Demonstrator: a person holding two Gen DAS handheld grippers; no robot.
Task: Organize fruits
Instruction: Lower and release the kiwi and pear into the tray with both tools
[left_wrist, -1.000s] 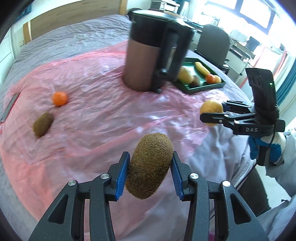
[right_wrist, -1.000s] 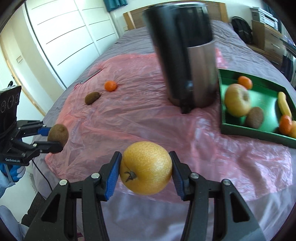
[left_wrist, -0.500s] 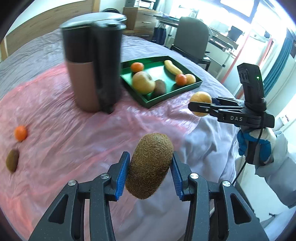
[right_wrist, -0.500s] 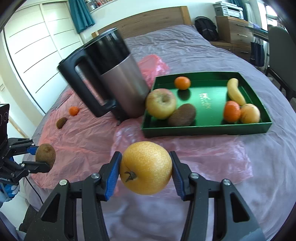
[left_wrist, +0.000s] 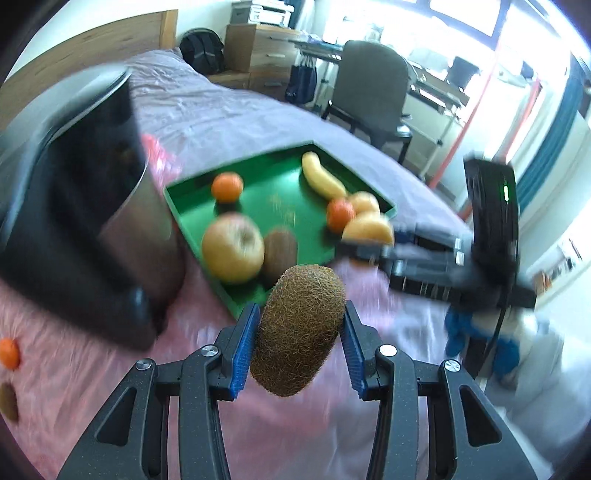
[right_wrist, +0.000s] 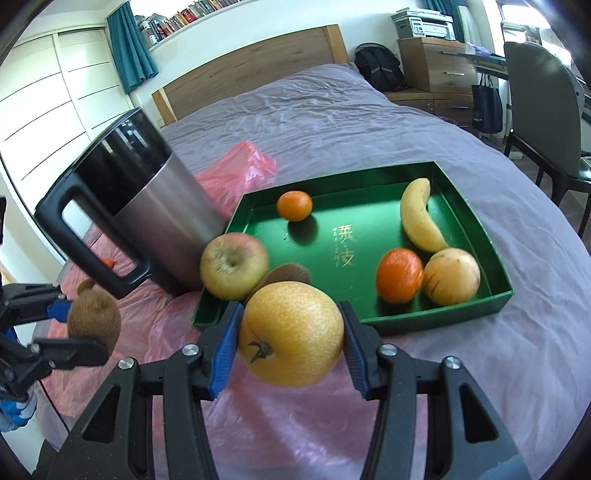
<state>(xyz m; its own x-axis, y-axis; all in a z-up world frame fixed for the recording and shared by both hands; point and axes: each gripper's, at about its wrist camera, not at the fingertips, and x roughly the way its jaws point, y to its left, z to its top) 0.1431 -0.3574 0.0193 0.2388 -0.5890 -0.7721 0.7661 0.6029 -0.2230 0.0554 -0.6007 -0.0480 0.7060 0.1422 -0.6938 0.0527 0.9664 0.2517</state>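
My left gripper (left_wrist: 299, 343) is shut on a fuzzy brown kiwi (left_wrist: 300, 328), held in the air just short of the near corner of the green tray (left_wrist: 221, 280). My right gripper (right_wrist: 288, 343) is shut on a round yellow pear (right_wrist: 291, 332), hovering before the tray's (right_wrist: 436, 317) front rim. Inside the tray lie an apple (right_wrist: 233, 264), a kiwi (right_wrist: 290, 273), two tangerines (right_wrist: 294, 205) (right_wrist: 399, 275), a banana (right_wrist: 419, 218) and another yellow fruit (right_wrist: 451, 276). The left gripper with its kiwi (right_wrist: 94, 317) shows at the left edge of the right wrist view.
A steel jug with a black handle (right_wrist: 140, 206) stands close to the tray's left side on pink plastic sheeting (right_wrist: 236, 424) over a grey bed. A loose tangerine (left_wrist: 8, 353) and kiwi (left_wrist: 8, 400) lie far left. An office chair (left_wrist: 369, 85) stands beyond the bed.
Both grippers have swung toward the green tray, which now fills the middle of both views. Each still holds its fruit. The jug has slid to the left of both pictures.
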